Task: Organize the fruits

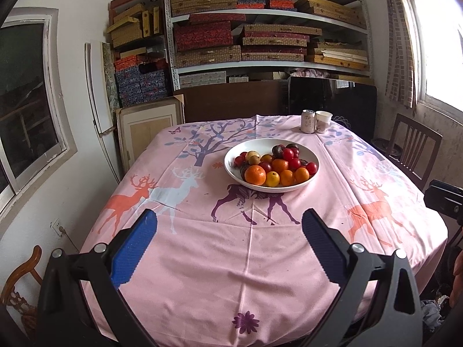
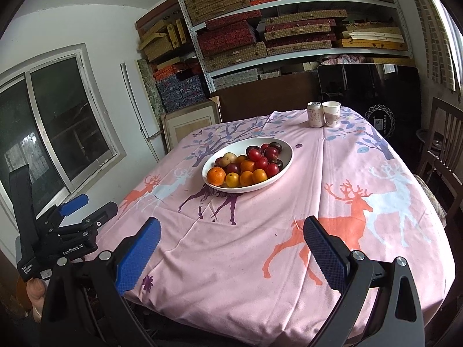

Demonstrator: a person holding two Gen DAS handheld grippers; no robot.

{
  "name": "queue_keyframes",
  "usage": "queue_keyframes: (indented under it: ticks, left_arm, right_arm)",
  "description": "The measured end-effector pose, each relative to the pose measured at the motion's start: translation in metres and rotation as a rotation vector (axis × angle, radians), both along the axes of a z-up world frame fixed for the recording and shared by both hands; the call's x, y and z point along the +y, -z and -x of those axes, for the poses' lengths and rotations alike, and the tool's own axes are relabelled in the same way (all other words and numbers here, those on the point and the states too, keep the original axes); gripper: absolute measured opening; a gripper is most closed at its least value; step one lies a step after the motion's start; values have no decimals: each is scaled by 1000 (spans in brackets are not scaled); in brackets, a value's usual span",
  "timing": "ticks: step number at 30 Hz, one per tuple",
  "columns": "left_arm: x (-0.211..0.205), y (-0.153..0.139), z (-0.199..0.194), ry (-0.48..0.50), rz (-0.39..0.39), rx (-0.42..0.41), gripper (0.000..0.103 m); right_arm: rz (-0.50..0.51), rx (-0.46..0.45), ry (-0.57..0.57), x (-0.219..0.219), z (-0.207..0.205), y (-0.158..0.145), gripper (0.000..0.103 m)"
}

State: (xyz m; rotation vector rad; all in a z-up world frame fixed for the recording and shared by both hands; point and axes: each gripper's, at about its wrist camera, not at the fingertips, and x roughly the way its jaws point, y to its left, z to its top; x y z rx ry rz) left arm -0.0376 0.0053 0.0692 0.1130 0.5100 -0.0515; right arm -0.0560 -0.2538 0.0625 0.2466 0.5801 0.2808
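A white bowl (image 1: 231,170) sits mid-table, holding several oranges (image 1: 255,175), red round fruits (image 1: 288,154), dark plums and a yellowish fruit. It also shows in the right wrist view (image 2: 286,159), with the oranges (image 2: 216,175) at its near side. My left gripper (image 1: 230,225) is open and empty, held above the near part of the table, well short of the bowl. My right gripper (image 2: 231,232) is open and empty over the near edge. The left gripper (image 2: 86,206) also appears at the left of the right wrist view.
A pink deer-print tablecloth (image 1: 202,260) covers the table. A drink can (image 1: 308,121) and a paper cup (image 1: 323,121) stand at the far edge. Wooden chairs (image 1: 413,150) flank the table. Shelves of boxes (image 1: 260,29) fill the back wall.
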Motion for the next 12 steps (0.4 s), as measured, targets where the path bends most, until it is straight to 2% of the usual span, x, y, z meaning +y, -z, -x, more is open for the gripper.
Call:
queue_keyframes:
  ticks: [12]
  left_arm:
    - [7, 7, -8, -29, 9, 19, 98]
  right_arm:
    - [-10, 16, 3, -2, -1, 4, 99]
